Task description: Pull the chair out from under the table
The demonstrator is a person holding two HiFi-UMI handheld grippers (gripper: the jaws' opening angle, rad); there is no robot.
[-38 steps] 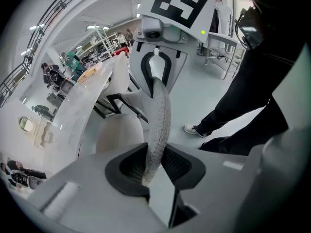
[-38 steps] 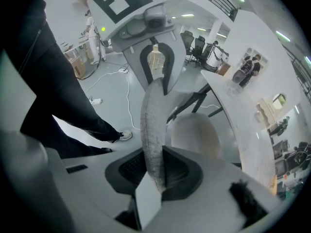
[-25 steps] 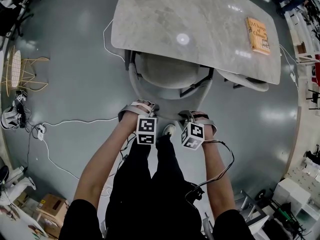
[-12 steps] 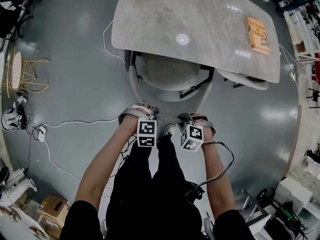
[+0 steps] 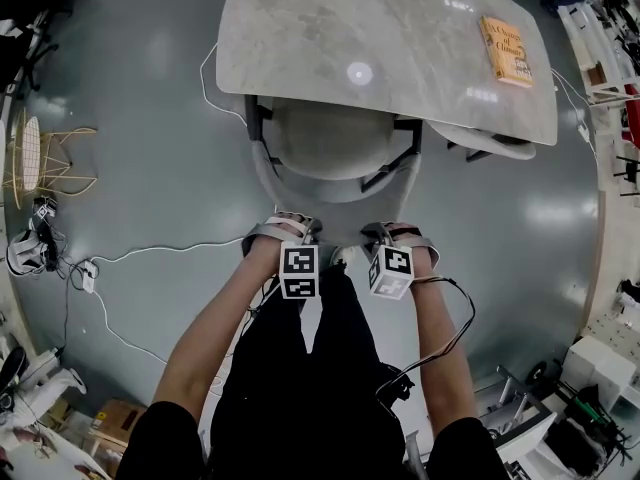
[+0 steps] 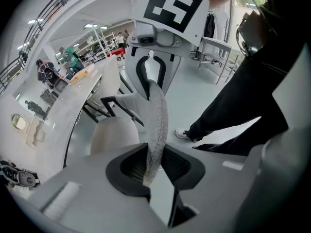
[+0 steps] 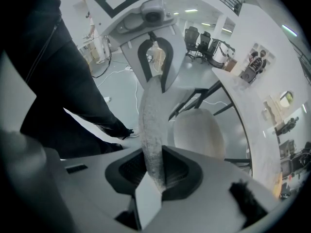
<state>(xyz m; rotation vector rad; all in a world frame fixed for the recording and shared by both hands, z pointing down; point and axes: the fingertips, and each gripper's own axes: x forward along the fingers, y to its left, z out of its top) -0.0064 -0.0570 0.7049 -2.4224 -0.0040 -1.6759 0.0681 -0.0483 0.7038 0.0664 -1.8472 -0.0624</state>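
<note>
Grey-blue polished floor [image 5: 150, 168] fills the head view, with white cables [image 5: 150, 246] trailing across it on the left and a gold wire chair [image 5: 45, 158] near the left edge. At the top stands a grey marble-patterned table [image 5: 330, 28], and an orange book [image 5: 507, 51] lies near its far right corner.

The chair [image 5: 335, 143] sits at the table's near edge. The far part of its pale padded seat is under the tabletop, while the near part and the curved grey backrest [image 5: 330, 206] stand clear of the edge, towards the person. A second chair [image 5: 485, 140] is tucked further under the table on the right.

Both claws point steeply down onto the top rim of the backrest, side by side and a little apart. The left gripper [image 6: 154, 165] is clamped on that rim: its own view shows the speckled fabric edge running up between its two dark pads, which press on either side. The right gripper [image 7: 154, 171] is clamped on the same rim further along, with the fabric pinched between its pads in the same way. Each gripper view shows the other claw gripping the rim further up.

Below the grippers, the person's black trousers [image 5: 310, 368] and one pale shoe [image 5: 340, 257] stand just behind the backrest.
</note>
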